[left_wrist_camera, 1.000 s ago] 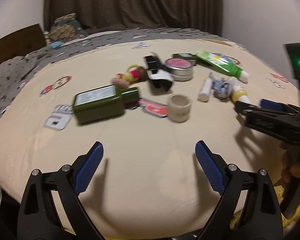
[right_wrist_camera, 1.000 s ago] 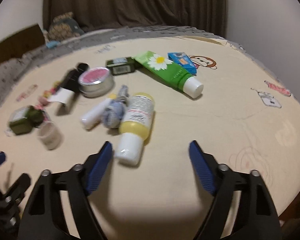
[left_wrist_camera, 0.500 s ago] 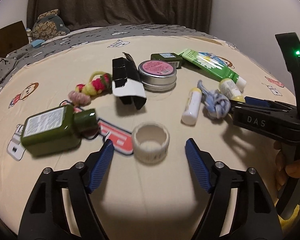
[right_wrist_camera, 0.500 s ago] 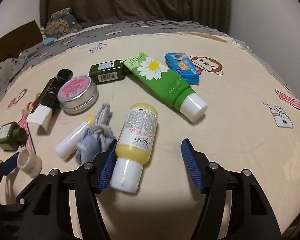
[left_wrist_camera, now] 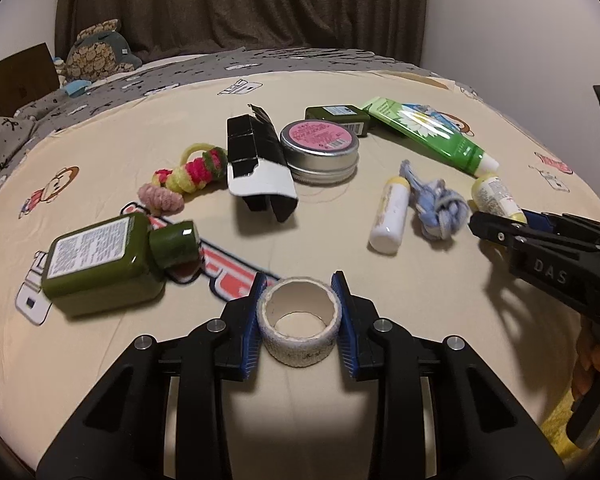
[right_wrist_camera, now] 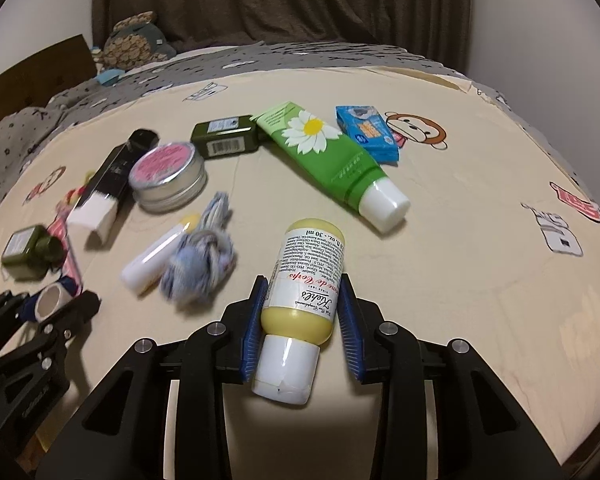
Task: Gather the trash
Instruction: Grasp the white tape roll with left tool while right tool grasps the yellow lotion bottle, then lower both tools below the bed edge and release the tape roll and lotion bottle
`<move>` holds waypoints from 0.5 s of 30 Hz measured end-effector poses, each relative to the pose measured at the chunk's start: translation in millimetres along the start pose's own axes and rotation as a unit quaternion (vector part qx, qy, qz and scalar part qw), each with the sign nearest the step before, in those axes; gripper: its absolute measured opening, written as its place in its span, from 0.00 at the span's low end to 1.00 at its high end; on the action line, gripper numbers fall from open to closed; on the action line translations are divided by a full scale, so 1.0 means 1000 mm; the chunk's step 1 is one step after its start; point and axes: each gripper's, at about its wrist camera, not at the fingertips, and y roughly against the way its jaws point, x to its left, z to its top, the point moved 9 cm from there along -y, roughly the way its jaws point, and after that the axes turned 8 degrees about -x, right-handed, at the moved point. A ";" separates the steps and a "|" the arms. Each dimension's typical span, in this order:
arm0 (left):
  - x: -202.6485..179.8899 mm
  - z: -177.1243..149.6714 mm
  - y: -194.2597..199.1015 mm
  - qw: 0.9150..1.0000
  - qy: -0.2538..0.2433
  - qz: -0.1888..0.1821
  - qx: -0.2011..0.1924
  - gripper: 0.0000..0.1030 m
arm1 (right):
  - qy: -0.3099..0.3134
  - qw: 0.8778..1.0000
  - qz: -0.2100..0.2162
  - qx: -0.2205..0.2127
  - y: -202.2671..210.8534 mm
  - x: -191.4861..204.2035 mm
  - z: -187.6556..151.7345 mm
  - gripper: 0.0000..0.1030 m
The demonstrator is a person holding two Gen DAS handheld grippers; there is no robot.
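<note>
My left gripper (left_wrist_camera: 299, 322) is shut on a white tape roll (left_wrist_camera: 299, 344), which rests on the cream bedsheet; the roll also shows in the right wrist view (right_wrist_camera: 52, 301). My right gripper (right_wrist_camera: 303, 316) is shut on a yellow lotion bottle (right_wrist_camera: 306, 292) with a white cap, lying on the sheet. The right gripper shows at the right of the left wrist view (left_wrist_camera: 540, 240). Other items lie scattered ahead: a dark green bottle (left_wrist_camera: 104, 264), a black carton (left_wrist_camera: 256, 160), a pink-lidded tin (left_wrist_camera: 320, 150), a green tube (right_wrist_camera: 332, 160).
A white stick (left_wrist_camera: 390, 214), a blue-white cloth knot (left_wrist_camera: 436, 208), hair ties (left_wrist_camera: 188, 176), a small green box (right_wrist_camera: 226, 142) and a blue packet (right_wrist_camera: 368, 132) lie on the sheet. A grey blanket (left_wrist_camera: 100, 92) and stuffed toy (left_wrist_camera: 100, 52) lie at the back.
Both grippers moved forward and closed: the left onto the tape roll, the right onto the yellow lotion bottle.
</note>
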 end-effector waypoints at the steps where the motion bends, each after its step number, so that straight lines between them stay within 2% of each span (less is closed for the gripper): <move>1: 0.000 -0.002 0.003 1.000 0.001 -0.001 0.002 0.30 | 0.007 1.000 0.001 0.000 0.006 0.002 -0.005 0.35; 7: 0.000 -0.014 0.030 1.000 0.005 -0.005 -0.001 0.30 | 0.023 0.999 0.027 -0.014 0.040 0.013 -0.018 0.34; 12: 0.009 -0.027 0.067 1.000 0.004 0.021 -0.013 0.30 | 0.041 0.997 0.053 -0.050 0.090 0.027 -0.024 0.33; 15: 0.012 -0.040 0.094 0.999 0.001 0.032 -0.018 0.30 | 0.054 0.994 0.075 -0.057 0.114 0.039 -0.036 0.33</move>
